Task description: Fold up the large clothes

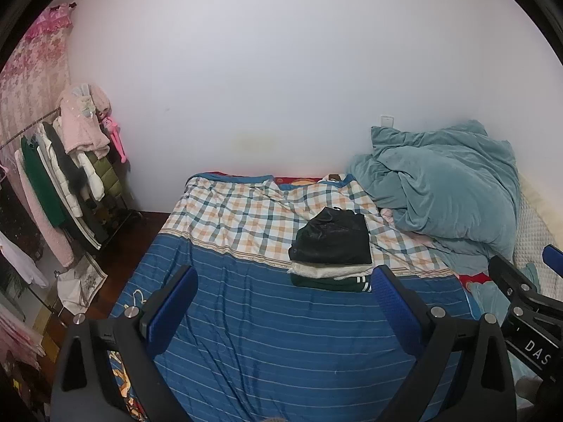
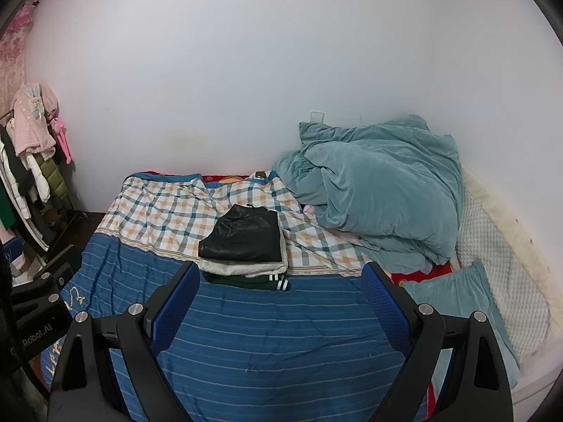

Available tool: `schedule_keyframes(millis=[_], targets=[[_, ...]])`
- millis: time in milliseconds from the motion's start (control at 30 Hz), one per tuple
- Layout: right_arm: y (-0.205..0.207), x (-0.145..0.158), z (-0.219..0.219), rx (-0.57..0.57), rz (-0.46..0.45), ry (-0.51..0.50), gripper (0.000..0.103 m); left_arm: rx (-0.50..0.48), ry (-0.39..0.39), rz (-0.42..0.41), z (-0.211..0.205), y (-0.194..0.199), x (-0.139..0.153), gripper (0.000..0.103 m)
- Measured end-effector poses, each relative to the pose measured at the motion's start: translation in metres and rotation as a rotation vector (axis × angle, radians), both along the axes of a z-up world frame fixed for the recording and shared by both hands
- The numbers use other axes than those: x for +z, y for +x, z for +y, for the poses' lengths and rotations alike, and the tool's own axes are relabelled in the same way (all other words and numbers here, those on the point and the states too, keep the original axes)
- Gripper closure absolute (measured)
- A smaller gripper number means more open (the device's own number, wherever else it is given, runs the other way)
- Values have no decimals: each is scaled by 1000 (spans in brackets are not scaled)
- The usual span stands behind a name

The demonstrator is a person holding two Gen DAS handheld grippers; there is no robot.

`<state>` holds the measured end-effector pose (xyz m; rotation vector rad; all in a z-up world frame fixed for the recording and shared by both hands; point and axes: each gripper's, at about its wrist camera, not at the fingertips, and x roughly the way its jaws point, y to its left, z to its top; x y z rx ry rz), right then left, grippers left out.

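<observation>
**Folded stack done, both claws empty**

Left wrist: left gripper [image 1: 284, 299] spread wide, holding nothing; folded stack [image 1: 330, 251] just ahead, slightly right.

Right wrist: right gripper [image 2: 279, 293] also apart; stack straight ahead. Top black piece [image 2: 242, 234] looks slick and floppy, so I'd pinch its edges.

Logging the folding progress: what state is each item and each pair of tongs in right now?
Left tongs: open, empty.
Right tongs: open, empty.
Shiny black garment: folded, top of stack.
White fleecy garment: folded, middle.
Dark green striped-cuff garment: folded, bottom.
Teal plush duvet: crumpled, unfolded.
</observation>
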<state>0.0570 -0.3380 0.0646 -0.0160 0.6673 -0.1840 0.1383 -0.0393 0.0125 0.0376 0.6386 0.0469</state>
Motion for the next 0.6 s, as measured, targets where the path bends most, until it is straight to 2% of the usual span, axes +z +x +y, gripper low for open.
schedule_keyframes(millis=[600], targets=[[-3, 1, 8, -1, -5, 5, 8, 0, -4, -4, 9, 1, 2, 2]])
